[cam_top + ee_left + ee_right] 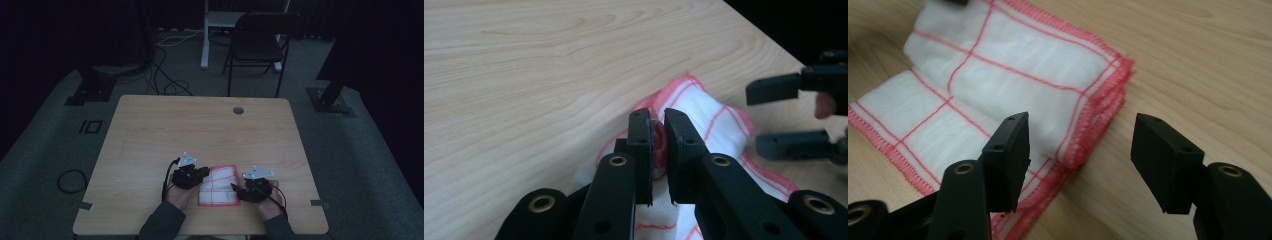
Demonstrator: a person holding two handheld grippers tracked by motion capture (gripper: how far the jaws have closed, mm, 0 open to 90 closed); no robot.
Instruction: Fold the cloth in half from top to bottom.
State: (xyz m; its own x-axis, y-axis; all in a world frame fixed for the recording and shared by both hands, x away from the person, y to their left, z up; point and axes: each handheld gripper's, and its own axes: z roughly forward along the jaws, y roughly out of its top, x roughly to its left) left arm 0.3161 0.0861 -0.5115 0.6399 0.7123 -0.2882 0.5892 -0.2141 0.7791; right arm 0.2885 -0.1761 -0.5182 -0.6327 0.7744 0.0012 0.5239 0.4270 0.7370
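High view: both grippers work a folded red-checked cloth (218, 186) at the near edge of the wooden table (200, 125).
Left gripper (190, 176) sits at the cloth's left edge, right gripper (255, 190) at its right. Left gripper view: jaws pinched tight on a bunched red hem (659, 145). Right gripper view: jaws spread wide and empty, the stacked corner (1098, 120) lying between them, just ahead, so the right one looks set to grab it.
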